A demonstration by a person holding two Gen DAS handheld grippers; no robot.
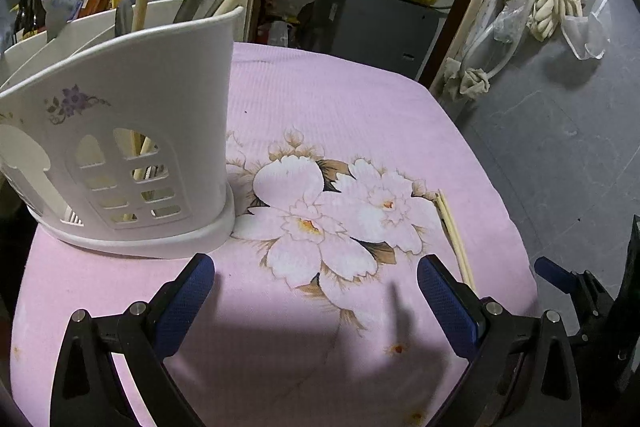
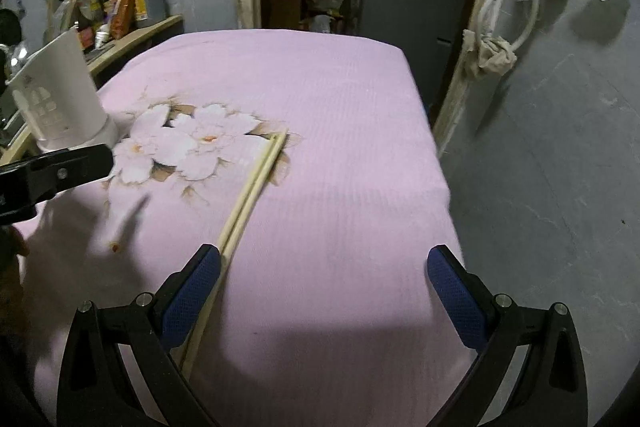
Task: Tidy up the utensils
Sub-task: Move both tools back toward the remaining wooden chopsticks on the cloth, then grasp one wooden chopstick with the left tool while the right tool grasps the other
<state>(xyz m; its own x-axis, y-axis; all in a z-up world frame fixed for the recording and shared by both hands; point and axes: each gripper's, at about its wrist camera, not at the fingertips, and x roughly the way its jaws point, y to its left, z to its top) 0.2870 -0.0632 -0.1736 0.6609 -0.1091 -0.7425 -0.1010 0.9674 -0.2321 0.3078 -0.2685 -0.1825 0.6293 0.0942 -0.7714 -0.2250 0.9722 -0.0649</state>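
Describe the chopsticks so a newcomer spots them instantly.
Start at the pink flowered tablecloth. Right of its printed white blossoms, away from the white utensil holder, lie the chopsticks: two pale sticks side by side, the only loose utensils on the cloth.

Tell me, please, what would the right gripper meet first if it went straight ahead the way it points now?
Probably only the pink tablecloth. The right gripper is open, and the chopsticks lie along its left finger, angling off to the left of its centre line. Depth is hard to judge, so that finger could brush them.
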